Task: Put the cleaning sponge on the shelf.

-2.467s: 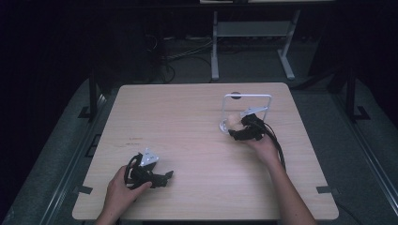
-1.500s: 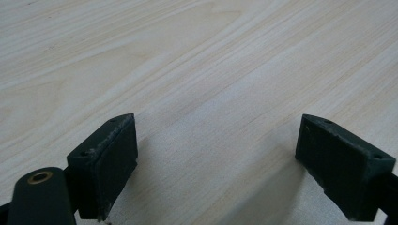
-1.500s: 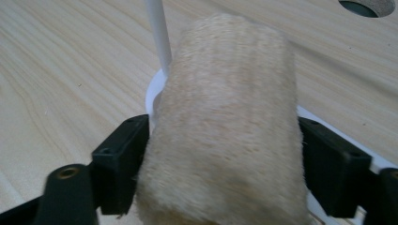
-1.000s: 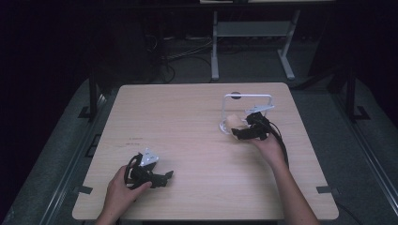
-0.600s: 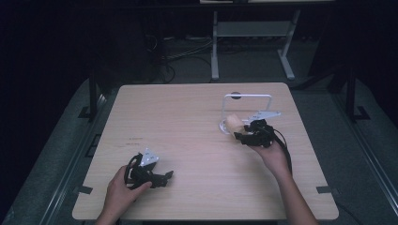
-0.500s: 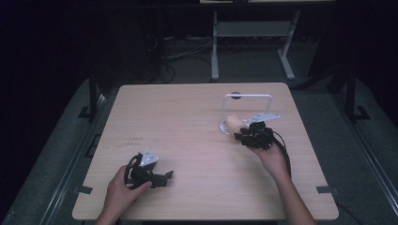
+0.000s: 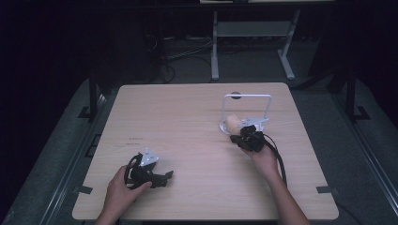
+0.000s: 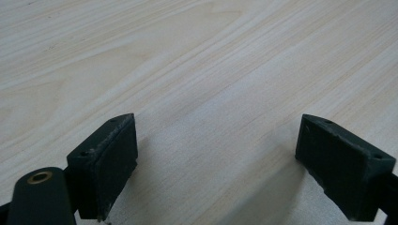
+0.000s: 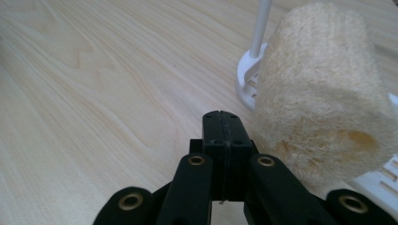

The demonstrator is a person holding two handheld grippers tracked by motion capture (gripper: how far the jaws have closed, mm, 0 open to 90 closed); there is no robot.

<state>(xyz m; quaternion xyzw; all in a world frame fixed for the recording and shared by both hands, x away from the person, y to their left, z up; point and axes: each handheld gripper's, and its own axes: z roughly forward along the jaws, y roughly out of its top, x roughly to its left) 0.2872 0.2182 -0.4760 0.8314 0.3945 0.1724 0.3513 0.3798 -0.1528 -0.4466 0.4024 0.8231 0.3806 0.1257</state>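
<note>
Worktop (image 7: pixel 197 122): pale wood grain, square-ish, dark floor around it.

White wire rack (image 7: pixel 247 108): stands on the worktop's far-right part, an upright rectangular hoop rising from a flat base. In the right gripper view its round white foot (image 9: pixel 247 77) and thin post show just behind the loofah.

Person's forearms come in from the near edge. Left hand (image 7: pixel 121 187) sits near the front-left of the worktop, well apart from the rack. Right hand (image 7: pixel 264 158) is just in front of the rack.

Left gripper (image 7: pixel 157 178): low over bare wood, well apart from the rack. In the left gripper view (image 8: pixel 213 164) the jaws stand wide apart with nothing between them, only grain below.

Right gripper (image 7: pixel 245 136): just in front of the rack base, tips pointing toward it. In the right gripper view (image 9: pixel 223 126) the jaws are pressed together, pads flush, gripping nothing.

Loofah (image 7: pixel 232 123): tan fibrous cylinder lying at the rack base, on its left end. In the right gripper view the loofah (image 9: pixel 319 98) sits just to the right of the closed jaw tips, very close; cannot tell if it touches them. Its near end face shows a small hollow.
</note>
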